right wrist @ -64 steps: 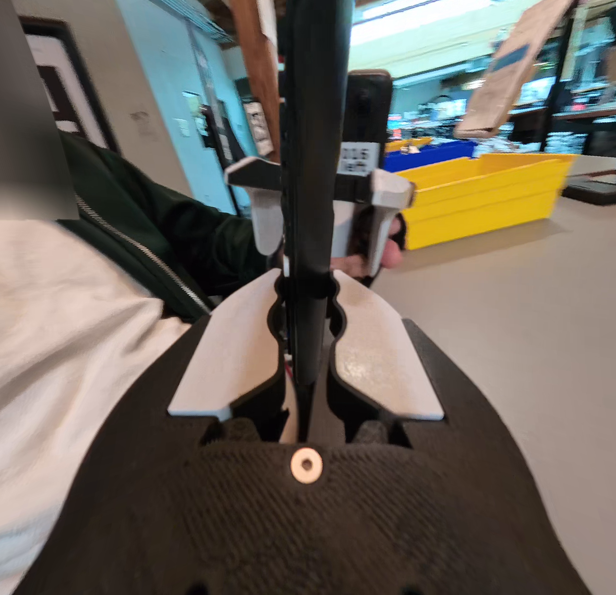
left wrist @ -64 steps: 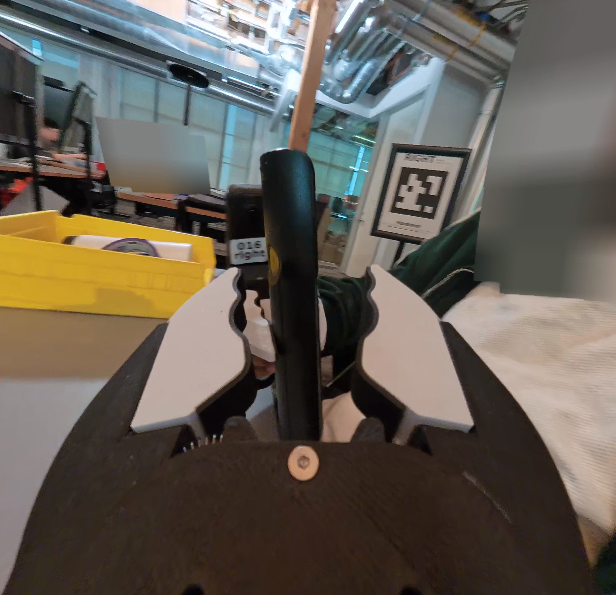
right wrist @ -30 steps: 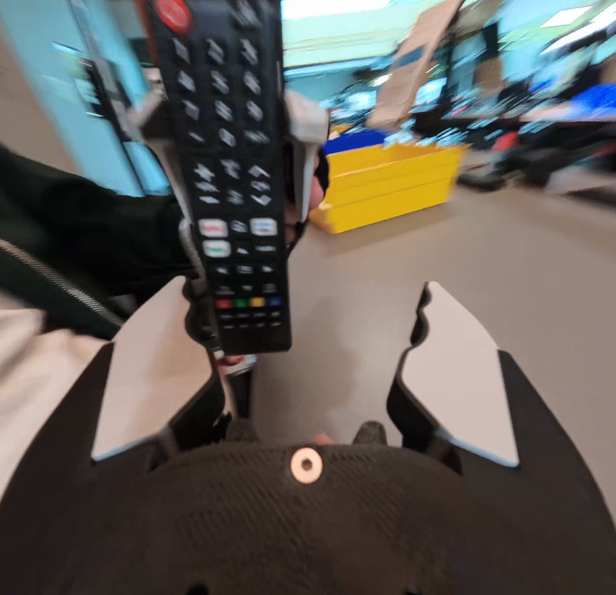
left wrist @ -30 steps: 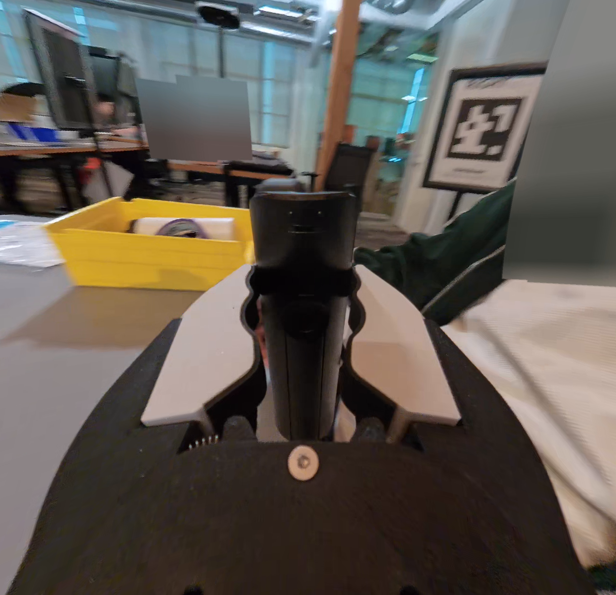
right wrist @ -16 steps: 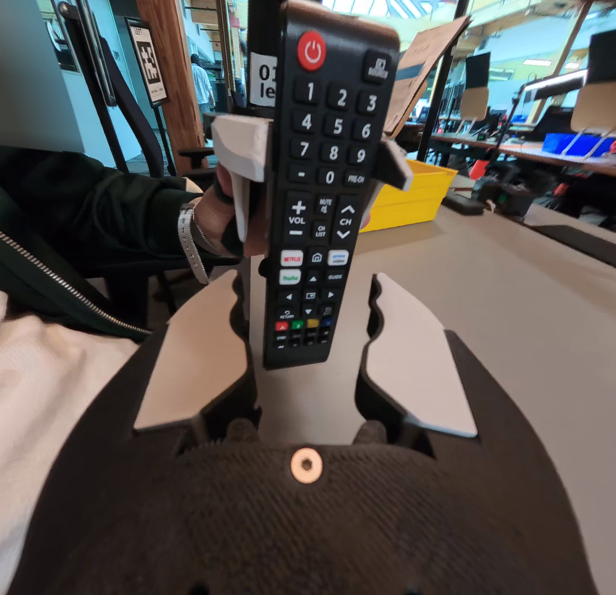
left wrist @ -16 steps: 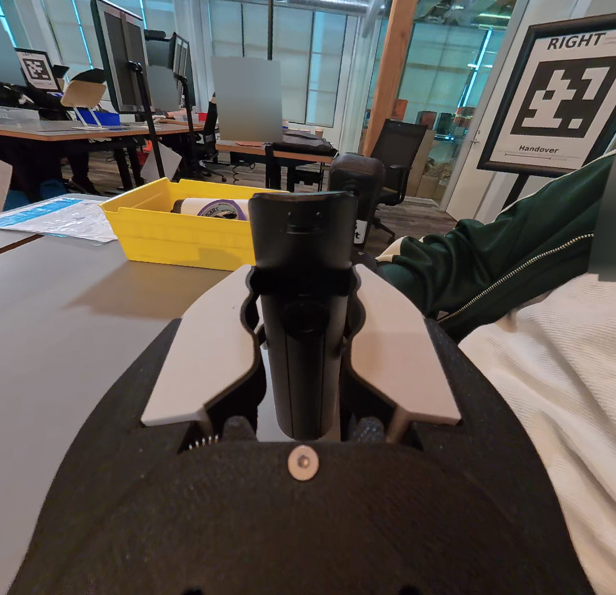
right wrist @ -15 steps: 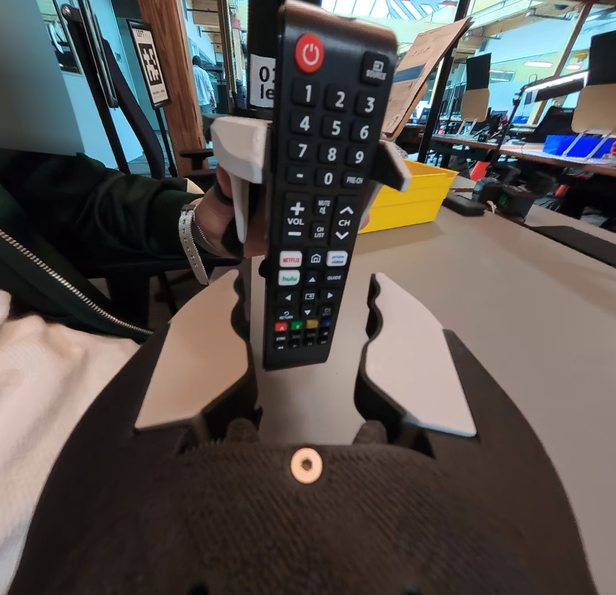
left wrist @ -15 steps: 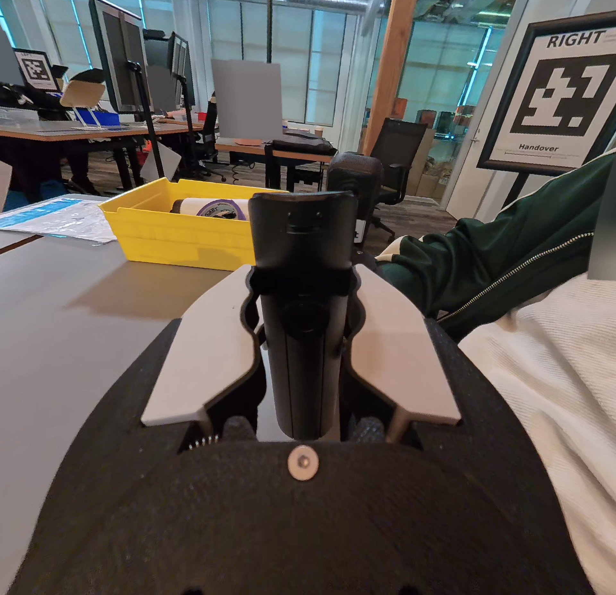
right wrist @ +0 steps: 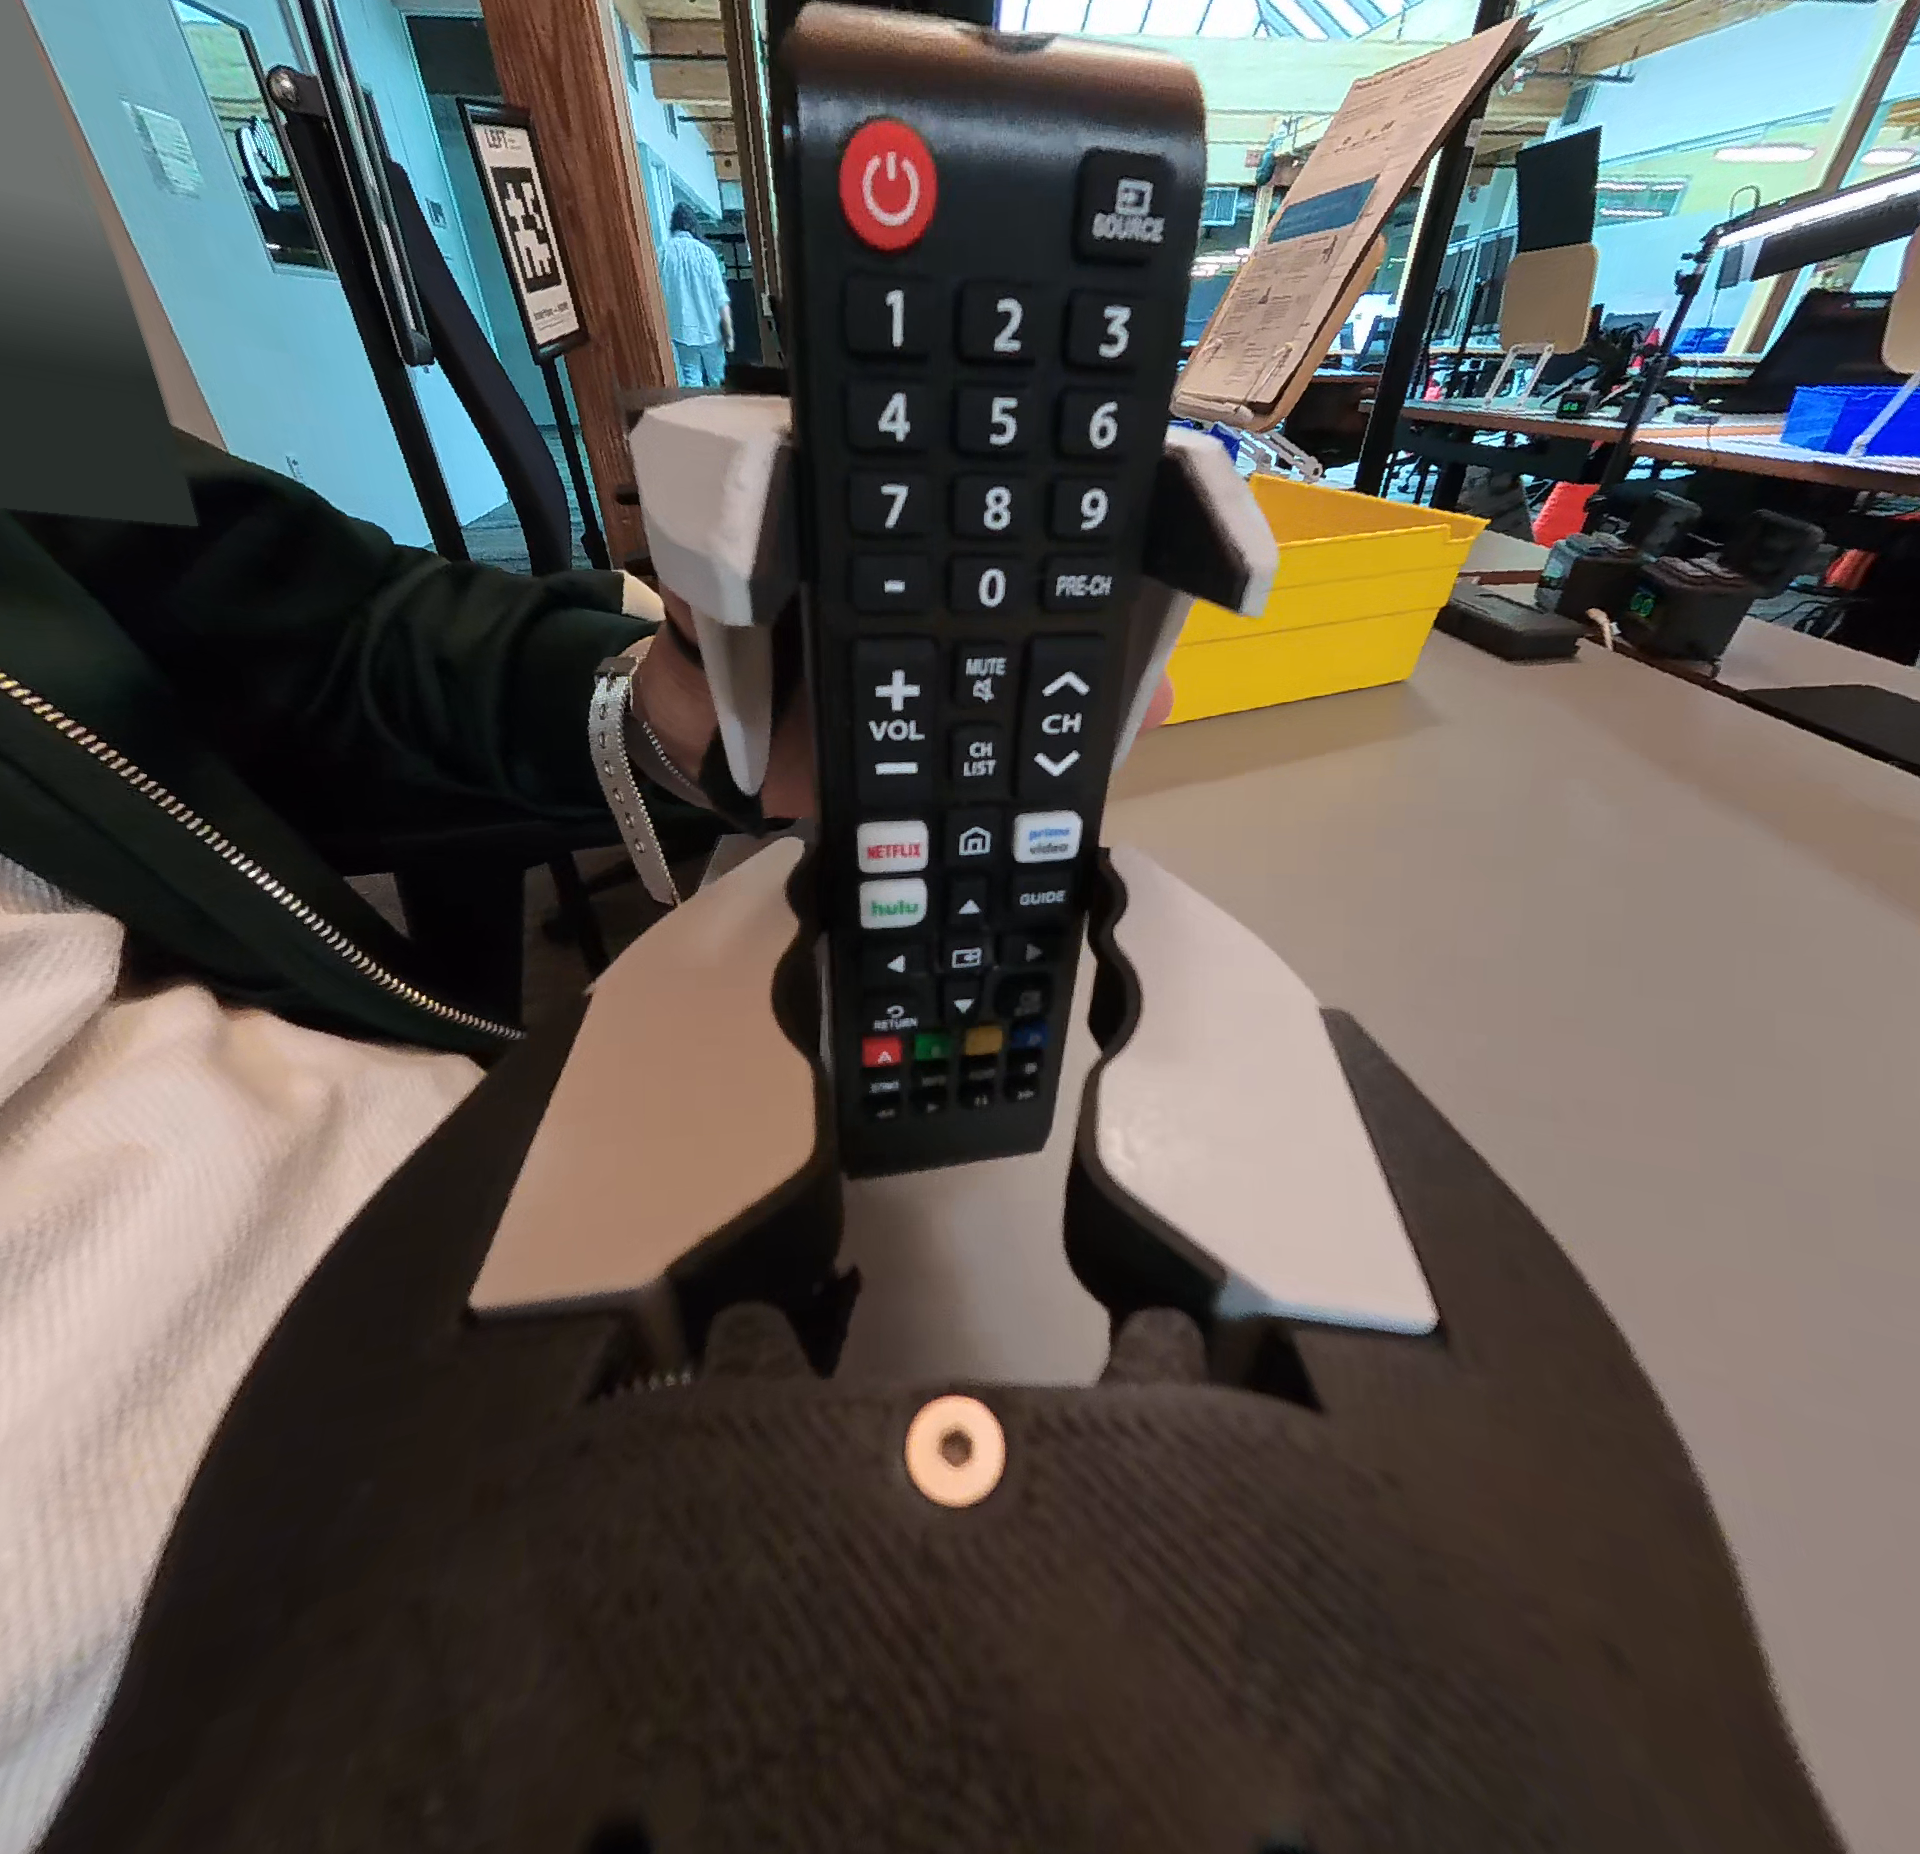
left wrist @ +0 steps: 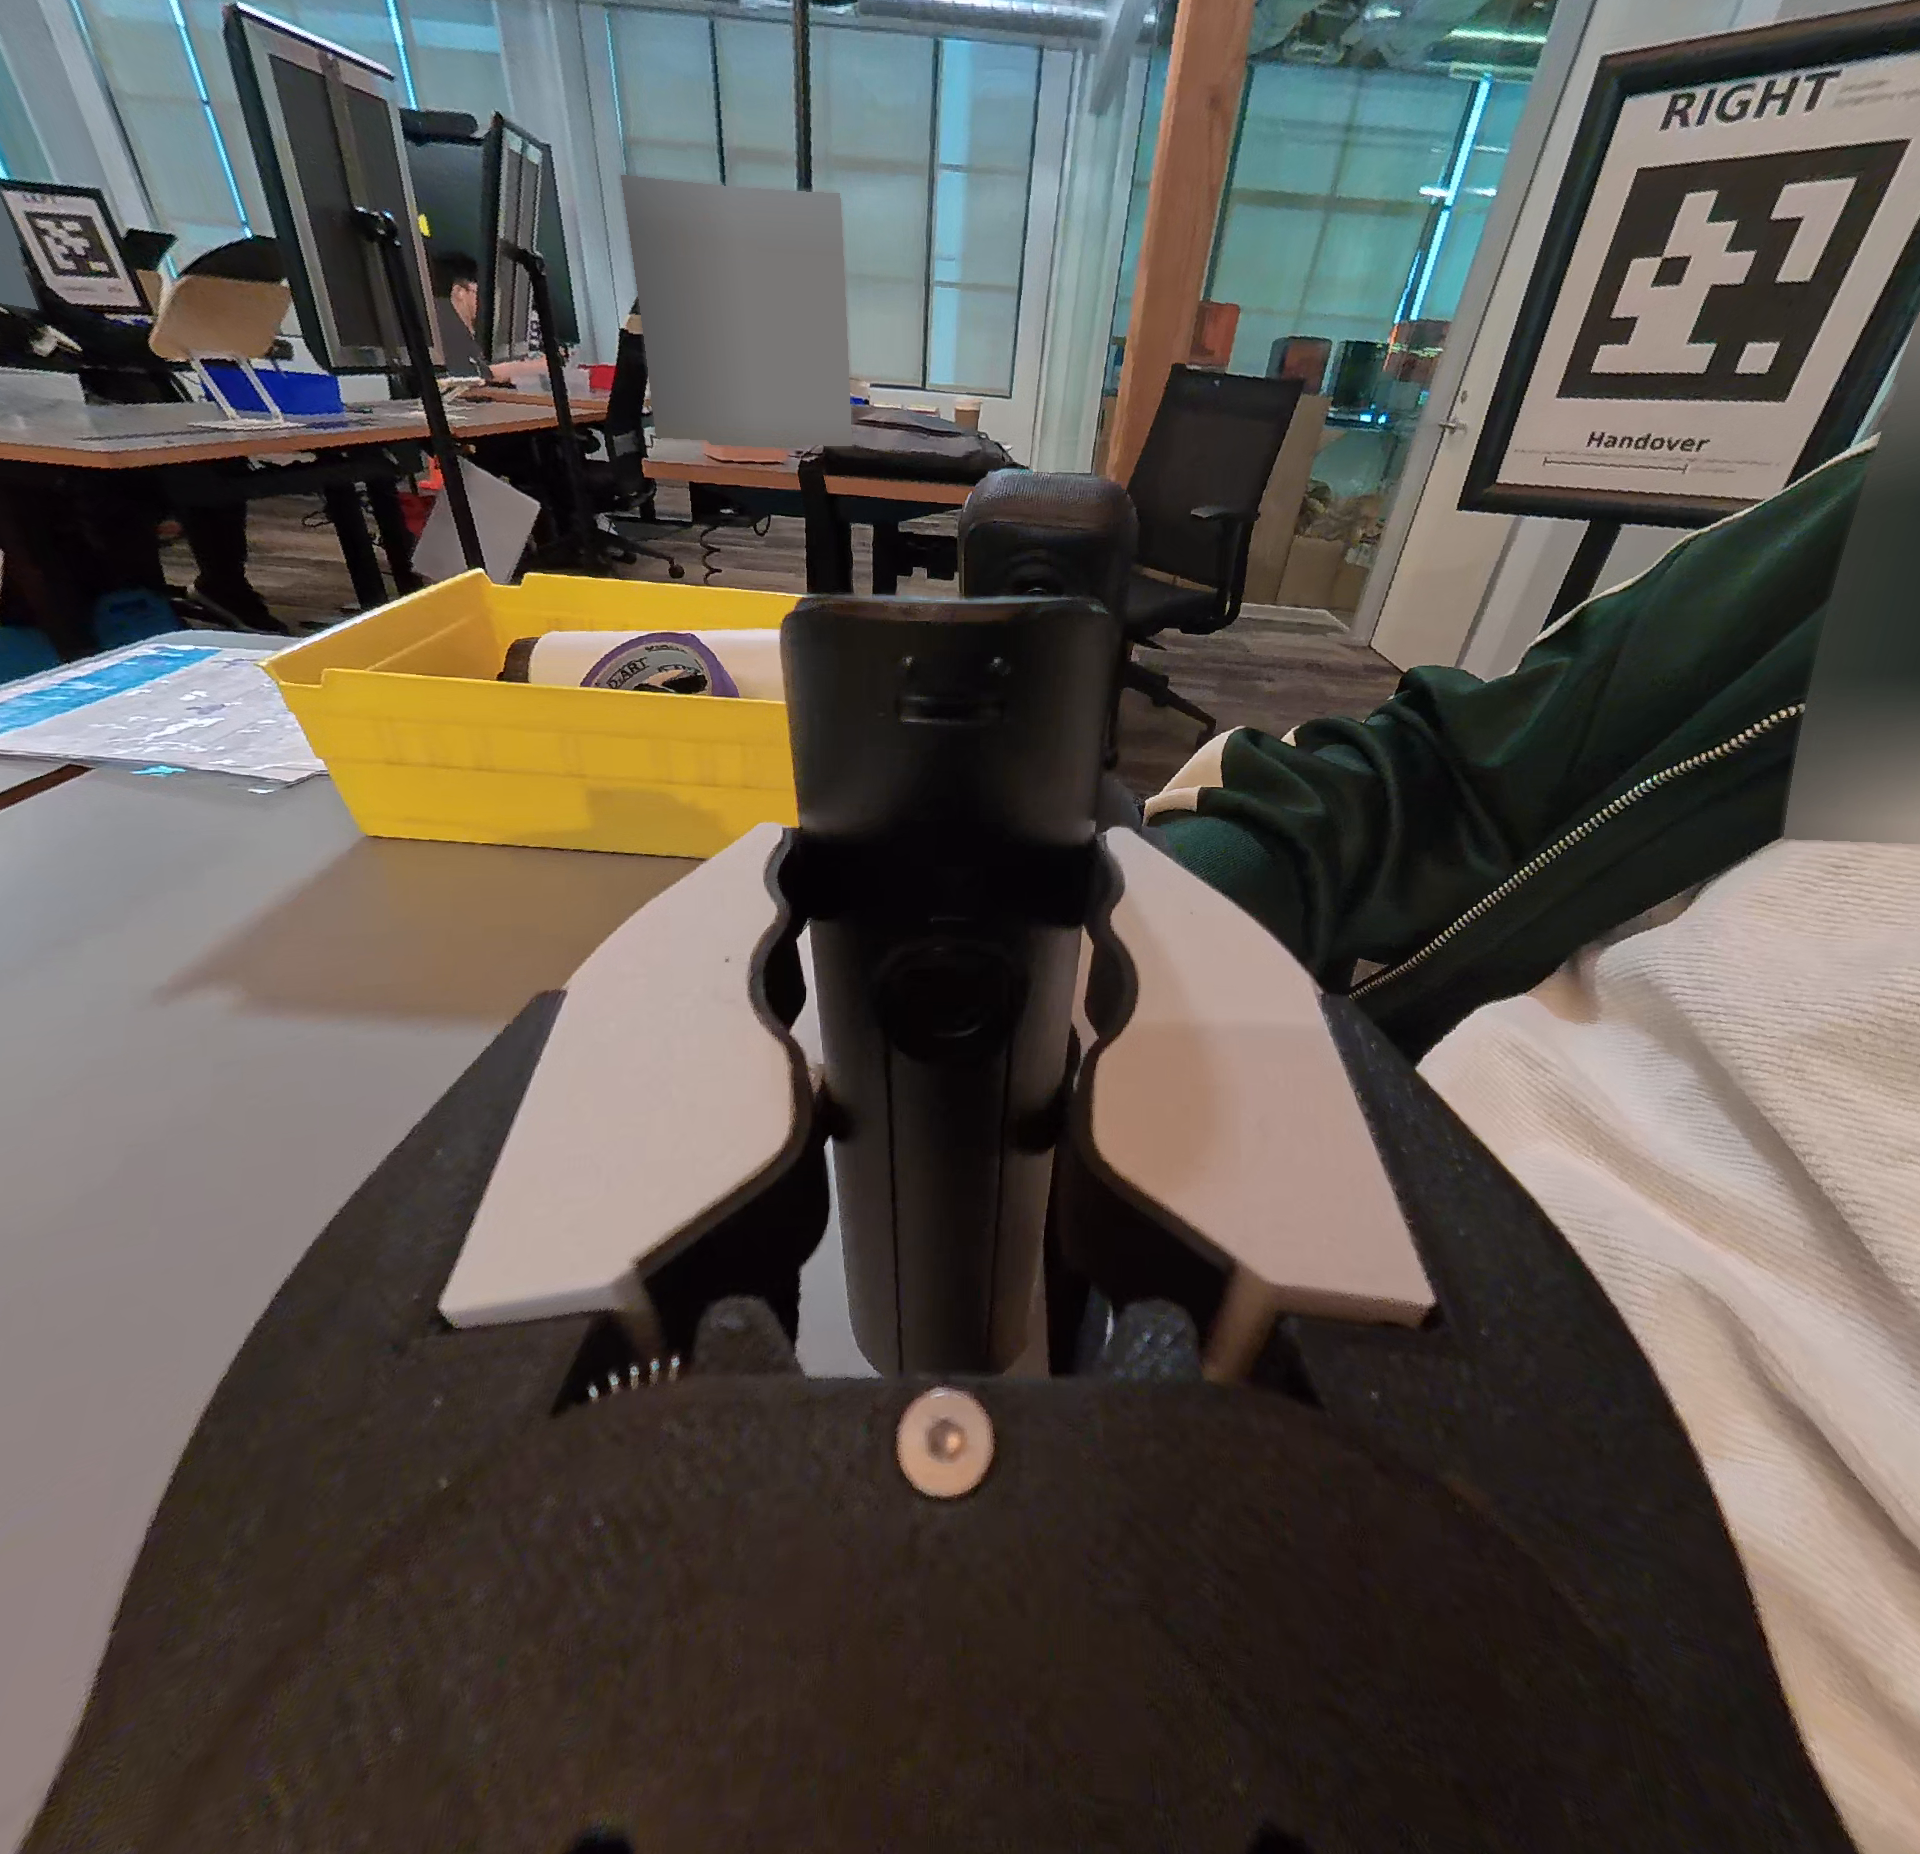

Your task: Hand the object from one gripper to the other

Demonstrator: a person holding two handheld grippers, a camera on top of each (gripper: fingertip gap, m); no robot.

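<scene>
A: Where is the remote (right wrist: 977, 599)?

B: Held upright in the air above the tabletop (right wrist: 1558, 921), long axis running 12 to 6 o'clock. The left tool (left wrist: 940, 869) is clenched on its mid-body, back face toward that camera.

A: And the right tool (right wrist: 951, 931)?

B: It brackets the remote's lower end at 12 o'clock, keypad facing it. Both fingers appear to touch the edges; whether they are fully clamped cannot be told.

A: Any writing?

B: Keys bear printed legends and coloured logo buttons; a framed marker sign (left wrist: 1704, 277) stands at 2 o'clock.
</scene>
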